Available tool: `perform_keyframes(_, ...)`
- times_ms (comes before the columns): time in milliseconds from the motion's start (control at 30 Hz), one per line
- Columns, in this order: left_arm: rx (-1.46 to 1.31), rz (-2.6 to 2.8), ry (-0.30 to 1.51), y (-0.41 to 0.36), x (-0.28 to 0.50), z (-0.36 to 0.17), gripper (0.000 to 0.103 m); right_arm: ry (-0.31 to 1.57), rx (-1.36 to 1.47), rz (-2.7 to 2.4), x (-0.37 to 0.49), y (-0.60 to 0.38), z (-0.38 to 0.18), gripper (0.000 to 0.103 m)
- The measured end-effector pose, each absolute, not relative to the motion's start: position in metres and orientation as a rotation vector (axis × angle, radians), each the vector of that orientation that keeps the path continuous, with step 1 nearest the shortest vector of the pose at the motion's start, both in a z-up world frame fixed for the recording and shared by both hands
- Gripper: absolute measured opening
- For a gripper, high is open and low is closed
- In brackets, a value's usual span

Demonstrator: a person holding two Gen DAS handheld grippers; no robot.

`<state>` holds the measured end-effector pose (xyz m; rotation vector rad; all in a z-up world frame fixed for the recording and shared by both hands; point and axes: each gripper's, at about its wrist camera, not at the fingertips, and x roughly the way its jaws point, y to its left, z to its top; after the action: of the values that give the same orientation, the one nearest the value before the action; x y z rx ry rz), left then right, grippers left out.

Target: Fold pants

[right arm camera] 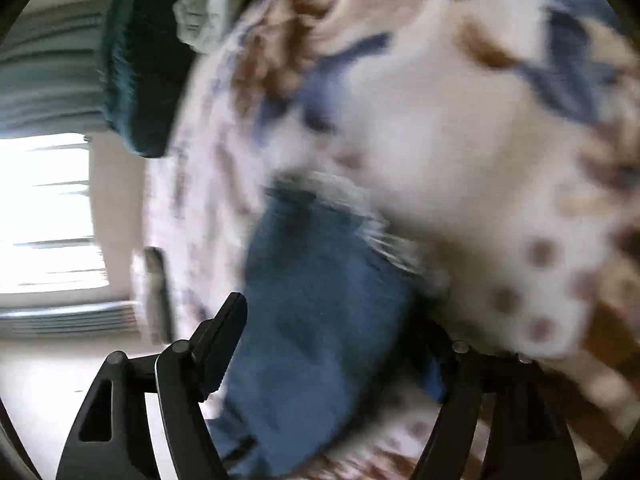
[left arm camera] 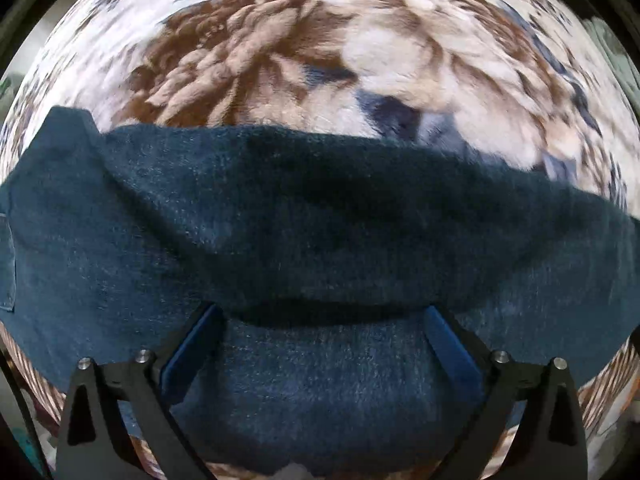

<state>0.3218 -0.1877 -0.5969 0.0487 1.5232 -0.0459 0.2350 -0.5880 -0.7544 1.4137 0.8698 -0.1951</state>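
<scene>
Dark blue pants (left arm camera: 320, 220) lie across a floral fleece blanket (left arm camera: 280, 60), spanning the left wrist view from edge to edge. My left gripper (left arm camera: 320, 316) points down onto them with its jaws wide. A fold of the cloth covers its fingertips, and more cloth fills the gap below. In the blurred right wrist view, one end of the pants (right arm camera: 320, 280), with a frayed pale hem, lies between the wide jaws of my right gripper (right arm camera: 336, 316). The pads do not press on it. Its left finger (right arm camera: 224, 340) stands clear, and cloth partly hides the right finger.
The blanket (right arm camera: 440, 140) covers a bed. A dark teal cushion (right arm camera: 140, 60) and a pale bundle (right arm camera: 204, 16) sit at the far end. A bright window (right arm camera: 44, 208) and grey curtain (right arm camera: 48, 80) are at the left, beyond the bed's edge.
</scene>
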Motion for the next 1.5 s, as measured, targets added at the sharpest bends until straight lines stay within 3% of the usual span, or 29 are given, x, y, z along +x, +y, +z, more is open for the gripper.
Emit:
perform_keyframes(67,0.058,-0.043,1.529,-0.189,0.323,-0.597,0.103,0.833,1.467,-0.148,0.246,-0.585,-0.763,0.078)
perform_keyframes(133,0.055,-0.035,1.540,-0.189,0.324,-0.597,0.103,0.863,1.424,-0.176,0.260,-0.580,-0.771,0.071)
perform_keyframes(167,0.062,-0.034,1.541,-0.191,0.325,-0.596,0.103,0.882,1.400,-0.214,0.259,-0.580,-0.769,0.046)
perform_keyframes(200,0.079,-0.040,1.538,-0.193,0.328,-0.594,0.103,0.909,1.380,-0.263,0.259,-0.579,-0.768,0.008)
perform_keyframes(400,0.181,-0.032,1.473,-0.202,0.325,-0.573,0.103,0.867,1.394,-0.427,0.244,-0.581,-0.749,0.008)
perform_keyframes(500,0.078,-0.032,1.517,-0.184,0.331,-0.569,0.103,0.868,1.348,-0.437,0.254,-0.574,-0.740,0.008)
perform_keyframes(600,-0.033,-0.016,1.500,-0.148,0.336,-0.548,0.103,0.879,1.183,-0.398,0.273,-0.551,-0.695,0.008)
perform_keyframes(767,-0.148,0.046,1.459,-0.065,0.330,-0.501,0.103,0.920,0.901,-0.300,0.318,-0.460,-0.609,0.008)
perform_keyframes(900,-0.237,0.119,1.474,0.011,0.313,-0.479,0.103,0.983,0.695,-0.224,0.355,-0.344,-0.570,0.008)
perform_keyframes(1033,-0.302,0.216,1.458,0.083,0.291,-0.461,0.103,1.072,0.553,-0.128,0.381,-0.216,-0.578,0.008)
perform_keyframes(1233,-0.311,0.325,1.427,0.162,0.273,-0.455,0.103,1.226,0.252,0.006,0.387,-0.015,-0.643,0.008)
perform_keyframes(1367,-0.337,0.350,1.430,0.191,0.268,-0.464,0.103,1.263,0.094,0.046,0.366,0.061,-0.669,0.009)
perform_keyframes(1467,-0.352,0.336,1.434,0.193,0.273,-0.471,0.103,1.303,0.071,0.021,0.370,0.075,-0.680,0.015)
perform_keyframes(1500,-0.361,0.329,1.431,0.192,0.275,-0.472,0.103,1.324,0.103,0.029,0.372,0.072,-0.682,0.024)
